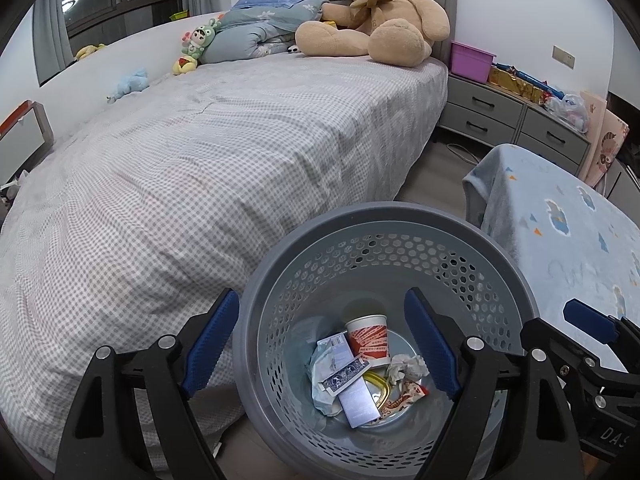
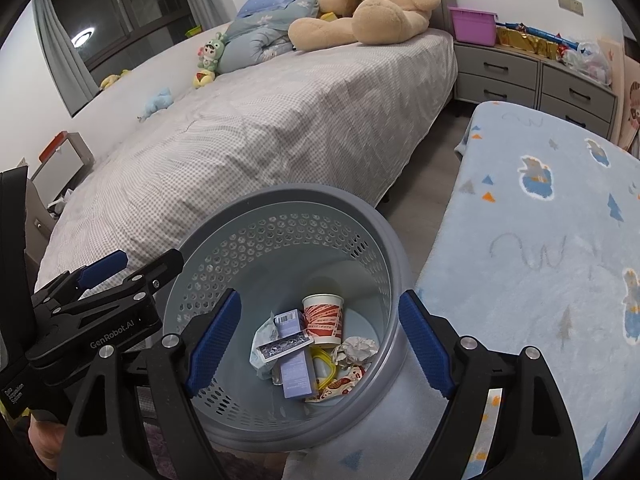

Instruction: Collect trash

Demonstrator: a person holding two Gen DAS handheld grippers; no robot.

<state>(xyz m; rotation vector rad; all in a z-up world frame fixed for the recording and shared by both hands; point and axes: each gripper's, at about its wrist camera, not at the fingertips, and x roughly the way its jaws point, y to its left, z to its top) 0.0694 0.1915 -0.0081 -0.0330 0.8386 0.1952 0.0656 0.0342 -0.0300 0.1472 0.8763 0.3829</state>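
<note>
A grey perforated basket (image 1: 384, 220) stands between the bed and a blanket-covered surface. In it lie a red-and-white paper cup (image 1: 368, 338), a playing card (image 1: 346, 372), a lavender box (image 1: 358, 400), crumpled paper (image 1: 406, 368) and wrappers. My left gripper (image 1: 322, 344) is open and straddles the basket's left wall, one finger outside and one inside. My right gripper (image 2: 320, 344) is open too and straddles the right wall over the same basket (image 2: 280, 196), above the cup (image 2: 324, 316) and box (image 2: 296, 372). No pad presses on anything. Each view shows the other gripper at its edge.
A bed with a grey checked sheet (image 1: 180, 168) lies left of the basket, with a big teddy bear (image 1: 380, 12) and small toys at its head. A light blue blanket (image 2: 540, 240) covers the surface on the right. Grey drawers (image 1: 516, 120) stand behind.
</note>
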